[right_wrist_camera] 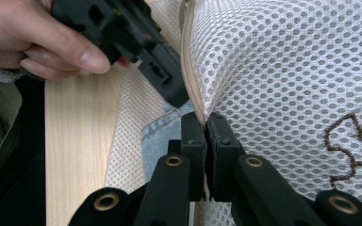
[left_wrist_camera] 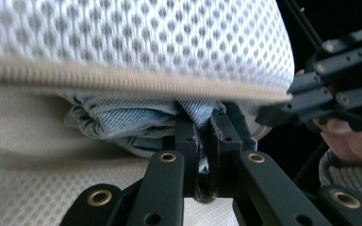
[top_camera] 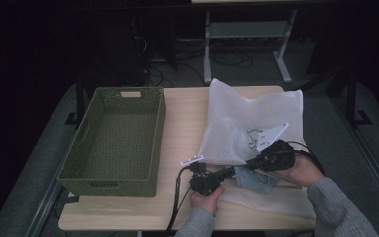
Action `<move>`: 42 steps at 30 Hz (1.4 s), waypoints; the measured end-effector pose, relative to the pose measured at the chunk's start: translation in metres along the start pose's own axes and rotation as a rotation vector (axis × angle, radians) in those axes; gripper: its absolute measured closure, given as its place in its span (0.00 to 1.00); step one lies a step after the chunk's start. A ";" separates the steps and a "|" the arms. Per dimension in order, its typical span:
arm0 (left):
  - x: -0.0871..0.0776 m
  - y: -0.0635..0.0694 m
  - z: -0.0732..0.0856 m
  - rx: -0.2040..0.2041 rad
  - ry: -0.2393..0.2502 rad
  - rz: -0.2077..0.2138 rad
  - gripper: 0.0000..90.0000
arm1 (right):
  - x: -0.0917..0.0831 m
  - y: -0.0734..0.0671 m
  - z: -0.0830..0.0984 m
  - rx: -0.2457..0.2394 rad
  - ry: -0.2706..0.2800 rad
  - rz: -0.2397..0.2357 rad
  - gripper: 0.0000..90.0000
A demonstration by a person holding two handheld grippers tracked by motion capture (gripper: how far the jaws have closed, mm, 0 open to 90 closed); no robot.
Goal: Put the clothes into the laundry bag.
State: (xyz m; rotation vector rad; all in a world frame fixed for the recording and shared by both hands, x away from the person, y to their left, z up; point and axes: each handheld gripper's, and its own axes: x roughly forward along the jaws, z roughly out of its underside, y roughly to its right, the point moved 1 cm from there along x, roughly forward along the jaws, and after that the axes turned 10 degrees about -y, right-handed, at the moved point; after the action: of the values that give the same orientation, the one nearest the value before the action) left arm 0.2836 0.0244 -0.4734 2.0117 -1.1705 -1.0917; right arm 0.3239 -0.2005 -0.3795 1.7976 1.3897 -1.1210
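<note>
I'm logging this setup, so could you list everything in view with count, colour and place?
mesh laundry bag: one, white, right half of table, zip edge pinched by right gripper
denim garment: one, light blue, at bag's opening, pinched by left gripper
basket: one, olive green, left half of table
table: one, light wood
desk frame: one, grey, behind table
left gripper: one, black, shut on denim
right gripper: one, black, shut on bag
hands: two, grey sleeves, bottom edge
</note>
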 end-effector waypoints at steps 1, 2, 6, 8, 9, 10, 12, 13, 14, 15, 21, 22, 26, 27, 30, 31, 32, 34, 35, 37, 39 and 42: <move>-0.001 0.000 0.001 0.002 -0.005 0.001 0.92 | 0.001 0.000 -0.001 -0.001 -0.001 0.001 0.96; -0.003 0.000 0.002 0.006 -0.012 0.004 0.90 | 0.001 0.001 -0.001 0.001 -0.002 0.001 0.96; -0.007 0.001 0.006 0.026 -0.038 0.008 0.81 | 0.001 0.004 -0.002 0.014 0.003 0.001 0.96; -0.009 0.001 0.009 0.044 -0.056 -0.002 0.75 | 0.000 0.005 -0.003 0.021 0.005 0.004 0.96; -0.009 0.002 0.011 0.043 -0.065 -0.002 0.71 | 0.000 0.006 -0.003 0.020 0.004 0.006 0.96; -0.009 0.003 0.012 0.050 -0.078 -0.006 0.65 | -0.001 0.006 -0.004 0.024 0.001 0.006 0.96; -0.010 0.004 0.016 0.075 -0.100 -0.026 0.60 | -0.003 0.007 -0.006 0.022 0.002 0.012 0.96; -0.009 0.004 0.017 0.072 -0.108 -0.032 0.56 | -0.004 0.007 -0.006 0.021 0.005 0.014 0.96; -0.008 0.005 0.019 0.070 -0.117 -0.038 0.53 | -0.005 0.008 -0.007 0.024 0.006 0.015 0.96; -0.006 0.005 0.020 0.069 -0.123 -0.039 0.52 | -0.005 0.008 -0.007 0.025 0.005 0.016 0.96; 0.020 0.004 0.020 0.010 -0.174 -0.042 0.56 | -0.001 0.007 -0.010 0.022 0.005 0.009 0.96; 0.024 0.004 0.018 0.006 -0.166 -0.054 0.62 | 0.000 0.006 -0.010 0.022 0.006 0.007 0.96; 0.030 0.001 0.016 -0.004 -0.112 -0.048 0.87 | 0.002 0.004 -0.009 0.015 0.017 -0.017 0.96; 0.029 0.003 0.015 0.005 -0.080 -0.036 0.89 | 0.002 0.003 -0.009 0.011 0.019 -0.026 0.96; 0.024 0.008 0.011 0.014 -0.027 -0.016 0.90 | 0.003 -0.001 -0.010 -0.006 0.030 -0.059 0.96; 0.024 0.008 0.009 0.015 -0.030 -0.017 0.90 | 0.004 -0.002 -0.010 -0.010 0.025 -0.059 0.95; 0.024 0.008 0.009 0.013 -0.035 -0.017 0.90 | 0.005 -0.002 -0.009 -0.010 0.020 -0.055 0.90; 0.024 0.008 0.009 0.013 -0.033 -0.019 0.90 | 0.004 -0.004 -0.007 -0.004 0.029 -0.033 0.80; 0.024 0.007 0.009 0.014 -0.036 -0.018 0.90 | 0.002 -0.005 -0.005 0.000 0.039 -0.029 0.76; 0.024 0.007 0.008 0.012 -0.035 -0.019 0.90 | -0.004 -0.008 0.000 0.014 0.080 -0.005 0.70; 0.024 0.007 0.008 0.011 -0.040 -0.020 0.90 | -0.012 -0.011 0.008 0.023 0.117 0.014 0.70; 0.024 0.006 0.006 0.010 -0.041 -0.020 0.90 | -0.016 -0.019 0.017 0.016 0.139 0.020 0.70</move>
State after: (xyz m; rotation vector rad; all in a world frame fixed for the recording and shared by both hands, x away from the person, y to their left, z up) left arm 0.2829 0.0002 -0.4809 2.0220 -1.1811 -1.1438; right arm 0.3000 -0.2168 -0.3722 1.9280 1.4421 -1.0157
